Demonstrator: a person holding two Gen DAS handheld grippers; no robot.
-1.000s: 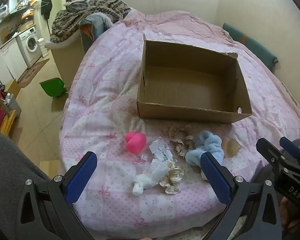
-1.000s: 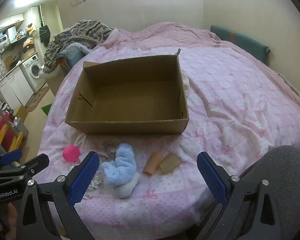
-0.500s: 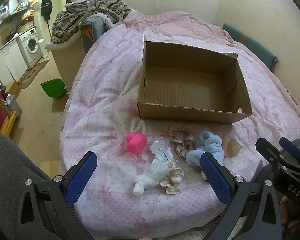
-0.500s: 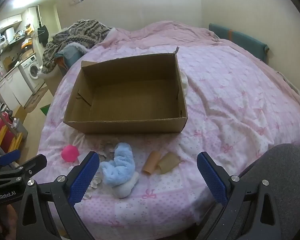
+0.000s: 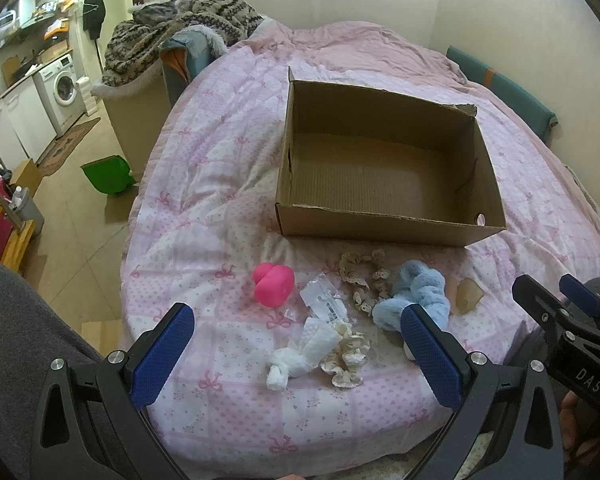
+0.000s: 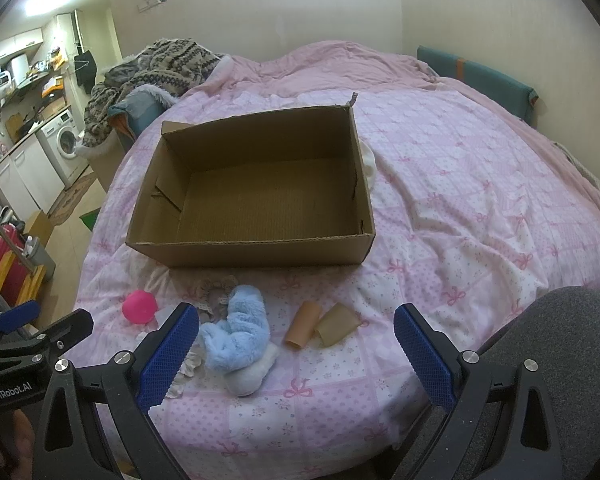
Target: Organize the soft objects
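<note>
An open, empty cardboard box (image 5: 388, 224) (image 6: 260, 254) sits on the pink bed. In front of it lie soft items: a pink squishy toy (image 5: 273, 283) (image 6: 139, 306), a beige lace scrunchie (image 5: 364, 276), a fluffy blue piece (image 5: 418, 294) (image 6: 240, 332), a knotted white cloth (image 5: 300, 356), a cream scrunchie (image 5: 346, 356), a clear packet (image 5: 325, 304) and two tan tubes (image 6: 322, 324). My left gripper (image 5: 296, 356) is open and empty, hovering near the white cloth. My right gripper (image 6: 296, 356) is open and empty, near the tubes.
The bed (image 5: 220, 168) fills most of both views. A pile of knitted blankets (image 5: 180, 28) lies on a chair at the far left. A green bin (image 5: 106, 174), a washing machine (image 5: 62, 90) and red and yellow items stand on the floor at left. Walls close off the far and right sides.
Both grippers have barely shifted; the right view moved slightly. Nothing on the bed has moved.
</note>
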